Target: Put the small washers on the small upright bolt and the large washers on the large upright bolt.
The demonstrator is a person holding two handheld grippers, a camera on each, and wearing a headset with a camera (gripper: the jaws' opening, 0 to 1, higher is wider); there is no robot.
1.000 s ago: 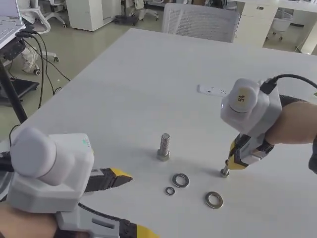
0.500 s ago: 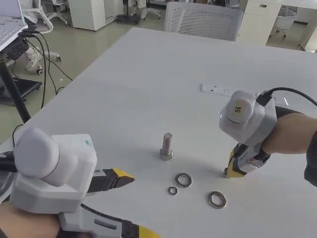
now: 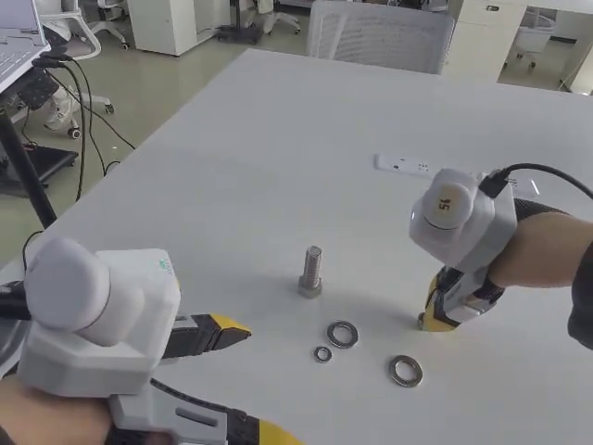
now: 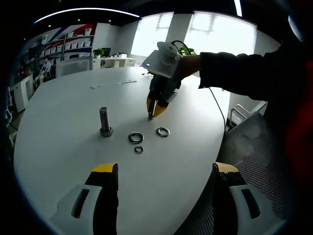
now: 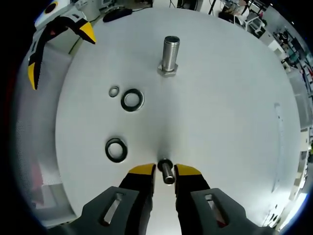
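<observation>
A: What differs from a second ago?
B: The right gripper (image 5: pixel 165 170) has come down over the small bolt (image 5: pixel 167 175). Its jaws now pinch the bolt, which stands on the table (image 3: pixel 278 139). The washers haven't moved.
A: And around it?
B: The large bolt (image 3: pixel 312 271) stands apart. A large washer (image 3: pixel 343 334), a small washer (image 3: pixel 322 354) and another large washer (image 3: pixel 405 371) lie flat between. The left gripper (image 4: pixel 165 169) hovers with its jaws wide apart.

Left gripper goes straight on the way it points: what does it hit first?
Probably the small washer, with a large washer just behind it; both lie ahead of the open left gripper. Its height above the table is unclear, so it might pass over them toward the right gripper.
</observation>
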